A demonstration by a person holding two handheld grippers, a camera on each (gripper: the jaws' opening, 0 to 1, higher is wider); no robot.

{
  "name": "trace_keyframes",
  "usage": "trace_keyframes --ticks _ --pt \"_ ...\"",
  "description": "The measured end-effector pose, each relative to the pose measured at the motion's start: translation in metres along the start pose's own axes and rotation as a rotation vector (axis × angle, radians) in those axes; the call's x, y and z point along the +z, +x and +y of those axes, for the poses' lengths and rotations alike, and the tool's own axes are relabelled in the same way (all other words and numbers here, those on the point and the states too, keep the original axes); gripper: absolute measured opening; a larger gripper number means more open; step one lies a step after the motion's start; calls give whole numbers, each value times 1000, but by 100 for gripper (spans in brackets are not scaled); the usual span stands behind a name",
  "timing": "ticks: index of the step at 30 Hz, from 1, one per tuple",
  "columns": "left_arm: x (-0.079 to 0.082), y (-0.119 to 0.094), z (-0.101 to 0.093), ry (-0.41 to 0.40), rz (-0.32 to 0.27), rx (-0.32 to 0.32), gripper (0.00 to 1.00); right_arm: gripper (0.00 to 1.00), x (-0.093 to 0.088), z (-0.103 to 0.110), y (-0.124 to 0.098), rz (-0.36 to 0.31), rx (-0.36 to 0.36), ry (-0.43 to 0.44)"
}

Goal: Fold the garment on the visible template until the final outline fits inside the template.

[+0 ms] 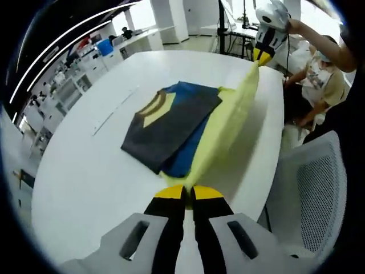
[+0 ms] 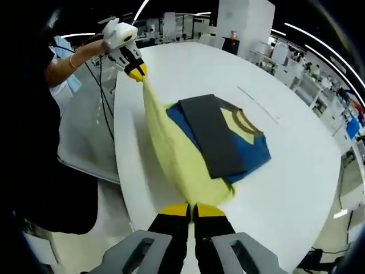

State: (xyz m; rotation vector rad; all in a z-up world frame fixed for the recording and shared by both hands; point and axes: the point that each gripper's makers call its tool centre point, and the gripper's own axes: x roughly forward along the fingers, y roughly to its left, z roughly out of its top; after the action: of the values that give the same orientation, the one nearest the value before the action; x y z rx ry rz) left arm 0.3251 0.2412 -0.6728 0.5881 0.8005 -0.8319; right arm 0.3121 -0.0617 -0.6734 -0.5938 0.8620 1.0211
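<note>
- The left gripper (image 1: 189, 193) has its yellow-tipped jaws pressed together, pinching one end of the yellow flap (image 1: 225, 128) of the garment (image 1: 171, 128).
- The right gripper (image 2: 191, 210) likewise has its jaws clamped on the other end of that flap (image 2: 171, 154); it appears far ahead in the left gripper view (image 1: 262, 57), lifted above the counter.
- The flap hangs taut between the two grippers, raised along the garment's near side.
- The rest of the garment, blue with a dark grey folded panel (image 2: 214, 140), lies flat just beyond the left gripper, on the white counter (image 1: 85, 171).
- The counter edge (image 2: 122, 171) runs close beside the lifted flap; bare counter stretches past the garment's far side.
- A white mesh chair (image 1: 316, 188) stands off the counter's edge, beside the left gripper.
</note>
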Motion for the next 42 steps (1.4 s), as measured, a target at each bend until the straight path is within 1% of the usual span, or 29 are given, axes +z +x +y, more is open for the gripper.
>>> trace_keyframes --ticks 2,4,6,10,11,16,19,24,27,28,31,37,39,42 --pt "5 2 7 -4 -5 14 2 0 3 -8 2 2 -17 3" --pt "9 4 13 13 -12 32 2 0 6 -16 2 -2 -42 -9" --pt "13 5 20 3 -15 48 2 0 10 -26 2 -9 -65 -14" --pt "24 6 36 -17 -47 94 2 0 18 -46 3 -24 -112 -1" --pt "27 6 39 -30 -56 106 2 0 19 -47 3 -25 -117 -2" --pt "38 8 55 -34 -78 139 2 0 28 -65 3 -26 -162 -18" --pt "44 11 65 -51 -96 157 2 0 33 -76 4 -26 -193 -30" --pt "52 18 81 -41 -88 212 1 0 45 -95 5 -43 -248 -37" --pt "58 19 90 -56 -97 245 1 0 49 -105 7 -48 -282 -31" --pt "61 19 94 -51 -108 260 1 0 50 -110 8 -54 -296 -26" --pt "69 21 103 -70 -134 273 1 0 53 -120 10 -54 -326 -23" --pt "77 26 120 -85 -153 316 1 0 60 -140 15 -58 -376 -17" --pt "82 28 127 -108 -172 326 1 0 62 -149 17 -57 -407 -15" --pt "86 34 137 -122 -183 339 1 0 65 -159 20 -62 -441 5"
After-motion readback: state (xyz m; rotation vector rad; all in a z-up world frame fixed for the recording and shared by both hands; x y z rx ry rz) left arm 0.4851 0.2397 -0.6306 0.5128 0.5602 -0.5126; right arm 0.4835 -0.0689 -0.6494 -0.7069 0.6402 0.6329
